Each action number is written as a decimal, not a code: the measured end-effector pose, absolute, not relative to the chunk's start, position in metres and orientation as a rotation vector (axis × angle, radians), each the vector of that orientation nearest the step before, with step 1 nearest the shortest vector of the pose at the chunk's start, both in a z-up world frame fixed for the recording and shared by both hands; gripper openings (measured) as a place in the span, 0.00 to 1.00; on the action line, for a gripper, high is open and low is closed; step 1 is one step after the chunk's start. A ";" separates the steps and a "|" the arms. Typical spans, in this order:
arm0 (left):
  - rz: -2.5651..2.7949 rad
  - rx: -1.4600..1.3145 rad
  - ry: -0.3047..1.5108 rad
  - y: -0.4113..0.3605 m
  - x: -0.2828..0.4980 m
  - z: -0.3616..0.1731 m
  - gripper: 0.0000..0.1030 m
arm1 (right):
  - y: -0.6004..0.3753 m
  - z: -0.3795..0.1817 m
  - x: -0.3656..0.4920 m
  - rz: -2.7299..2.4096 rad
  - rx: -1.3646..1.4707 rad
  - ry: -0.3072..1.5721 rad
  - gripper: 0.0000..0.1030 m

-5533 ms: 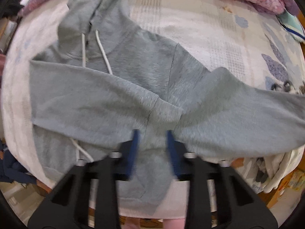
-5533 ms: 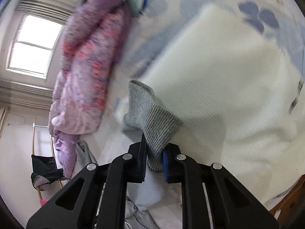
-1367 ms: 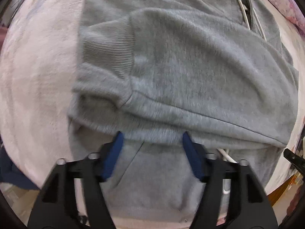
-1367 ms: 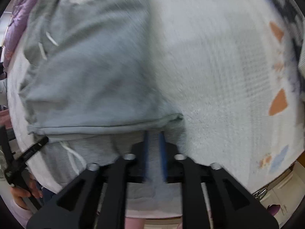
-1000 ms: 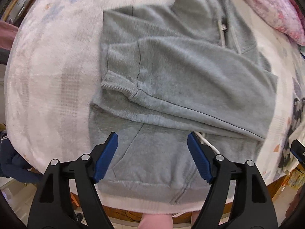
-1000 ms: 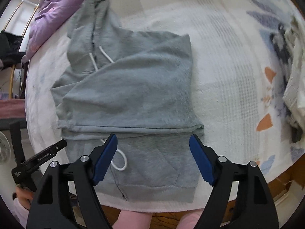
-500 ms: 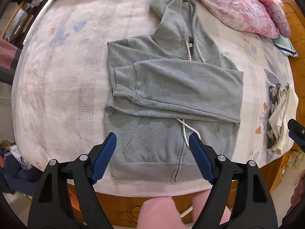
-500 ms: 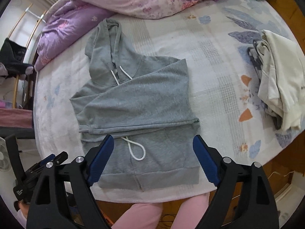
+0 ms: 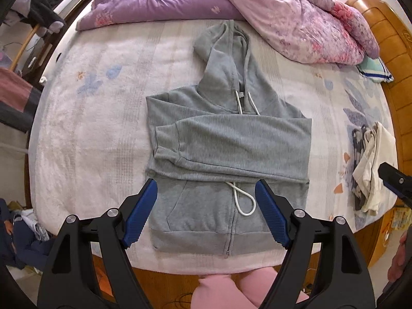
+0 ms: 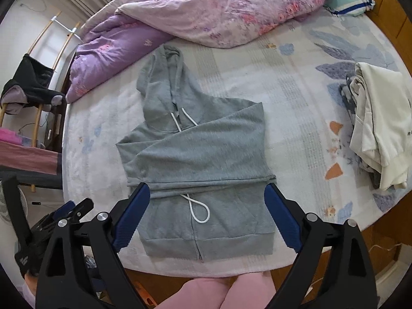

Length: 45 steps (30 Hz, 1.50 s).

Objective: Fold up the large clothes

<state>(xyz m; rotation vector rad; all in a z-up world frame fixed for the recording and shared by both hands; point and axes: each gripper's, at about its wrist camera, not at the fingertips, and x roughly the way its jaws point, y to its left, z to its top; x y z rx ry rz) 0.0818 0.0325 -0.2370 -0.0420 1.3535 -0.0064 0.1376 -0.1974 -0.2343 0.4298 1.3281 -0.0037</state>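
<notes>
both sleeves [image 9: 231, 139] are now lying across the hoodie [image 9: 226, 213] near the bed's [image 9: 85, 139] front edge; the left gripper [image 9: 206, 208] and right gripper [image 10: 207, 216] are lifting away, fingers spread and empty, the right's having just widened; the hem fold is likely coming next.

Grey zip hoodie [image 9: 226, 141] flat on the bed [image 9: 85, 128], front up, both sleeves folded across the chest, hood pointing toward the purple duvet [image 9: 164, 0], hem at the bed's near edge, white drawstring [image 9: 242, 200] looped over the zipper below the sleeves
</notes>
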 end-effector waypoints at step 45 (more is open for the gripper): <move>0.050 0.034 1.409 0.078 0.479 -0.434 0.81 | -0.184 -0.417 0.543 0.149 0.467 1.494 0.86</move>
